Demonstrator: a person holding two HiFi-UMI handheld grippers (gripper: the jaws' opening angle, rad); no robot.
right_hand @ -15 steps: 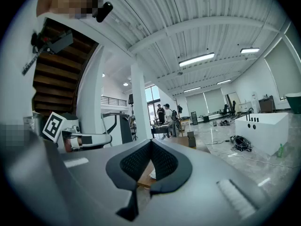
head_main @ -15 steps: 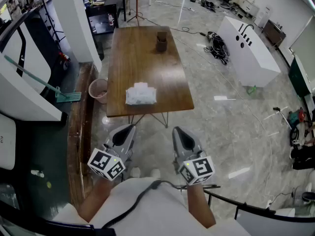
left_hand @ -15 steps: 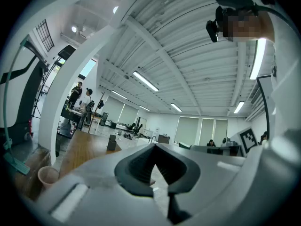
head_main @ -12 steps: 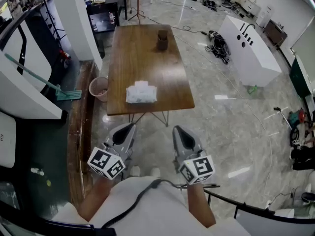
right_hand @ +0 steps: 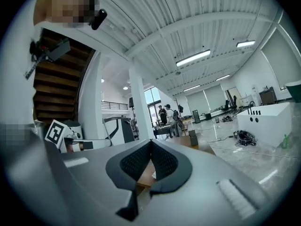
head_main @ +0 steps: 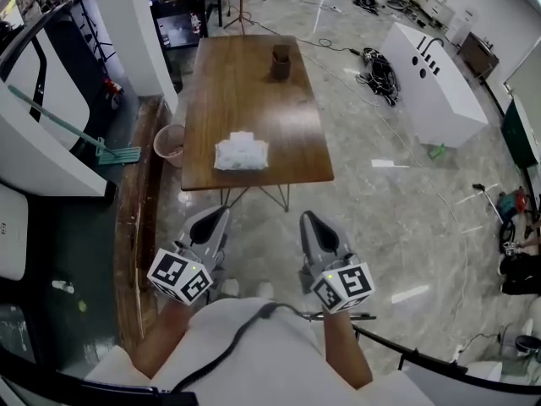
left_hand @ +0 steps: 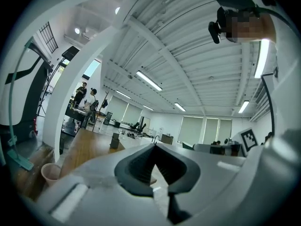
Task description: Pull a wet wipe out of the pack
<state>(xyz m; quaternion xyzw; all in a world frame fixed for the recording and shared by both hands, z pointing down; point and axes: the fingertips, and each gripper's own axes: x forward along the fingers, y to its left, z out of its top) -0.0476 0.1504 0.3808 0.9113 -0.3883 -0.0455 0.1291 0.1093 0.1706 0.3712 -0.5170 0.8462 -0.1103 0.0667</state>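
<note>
At 9 o'clock in the head view, a mop [head_main: 63,127] lies on the floor. Next to it comes a pink bin [head_main: 170,147]. The bin stands on the floor just beside the left edge of the table [head_main: 245,91].

The left gripper [head_main: 222,215] is at 7 o'clock, low in the view. It is off the table and points up to 12 o'clock, at the table's near edge. In the left gripper view its jaws are pressed together at the tips. Nothing is between them, so it is clenched and holds nothing.

The table is brown and long, and it runs away to 12 o'clock. The pack [head_main: 241,154] lies flat on the near end of the table, close to the near edge. It is white. From the two grippers it is at 12 o'clock, and it is well apart from both. Nothing touches it. A brown cup [head_main: 281,63] stands at the far end of the table, at 12 o'clock from the pack and well apart from it.

The right gripper [head_main: 307,217] is at 5 o'clock, beside the left one, and it is off the table too. In the right gripper view its jaws are also pressed together, with nothing in them.

At 2 o'clock a big white box [head_main: 435,81] stands on the floor. A heap of black cables [head_main: 377,64] lies between the box and the table.
</note>
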